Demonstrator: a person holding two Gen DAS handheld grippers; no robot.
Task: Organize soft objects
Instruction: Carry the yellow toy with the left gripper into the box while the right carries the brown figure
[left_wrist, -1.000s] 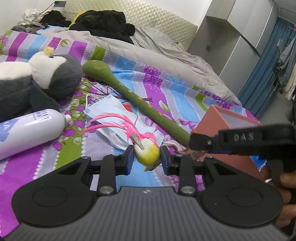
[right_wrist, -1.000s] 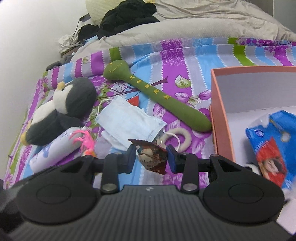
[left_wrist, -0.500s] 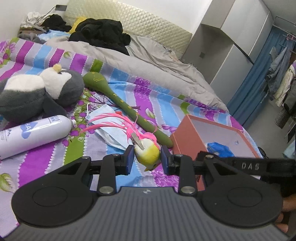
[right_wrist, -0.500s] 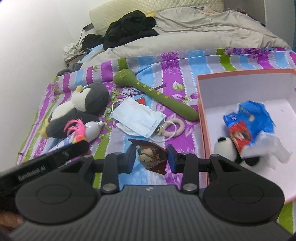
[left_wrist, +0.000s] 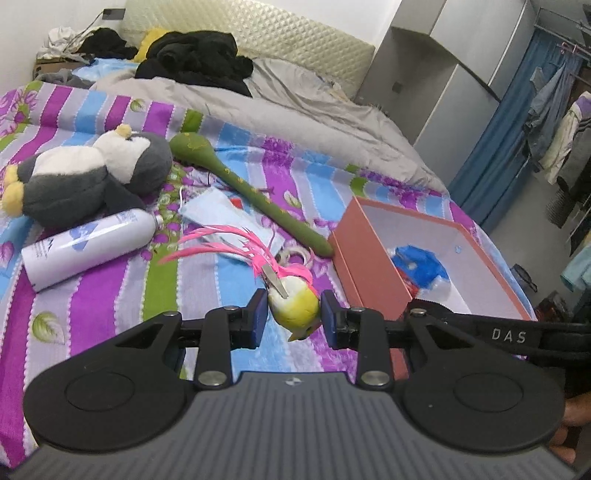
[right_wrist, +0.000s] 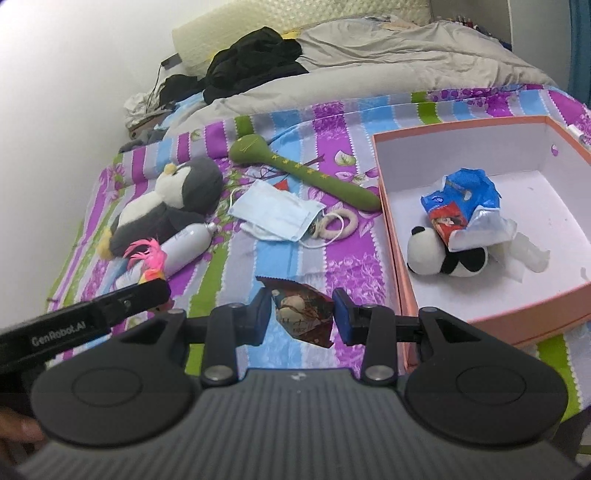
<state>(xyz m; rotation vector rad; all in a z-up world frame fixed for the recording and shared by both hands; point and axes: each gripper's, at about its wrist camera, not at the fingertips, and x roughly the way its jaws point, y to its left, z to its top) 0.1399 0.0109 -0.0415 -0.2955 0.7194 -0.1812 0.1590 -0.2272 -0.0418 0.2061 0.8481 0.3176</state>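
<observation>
Two claws grip our things: left gripper (left_wrist: 293, 320) clamps a toy bird (left_wrist: 293, 304). Our right gripper (right_wrist: 300, 318) pinches a snack packet (right_wrist: 301, 314), box (right_wrist: 397, 266) to its right.

A white spray bottle (left_wrist: 88, 247) lies on the striped bedspread (left_wrist: 110, 295).

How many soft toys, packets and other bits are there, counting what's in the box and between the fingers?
Soft toys: 3 – penguin, panda, feathered bird
Packets: 2 – blue packet, brown packet
Masks: 1 – face mask
Bottles: 1 – white bottle
Green sticks: 1 – padded stick
Rings: 1 – cream ring
Total: 9
</observation>
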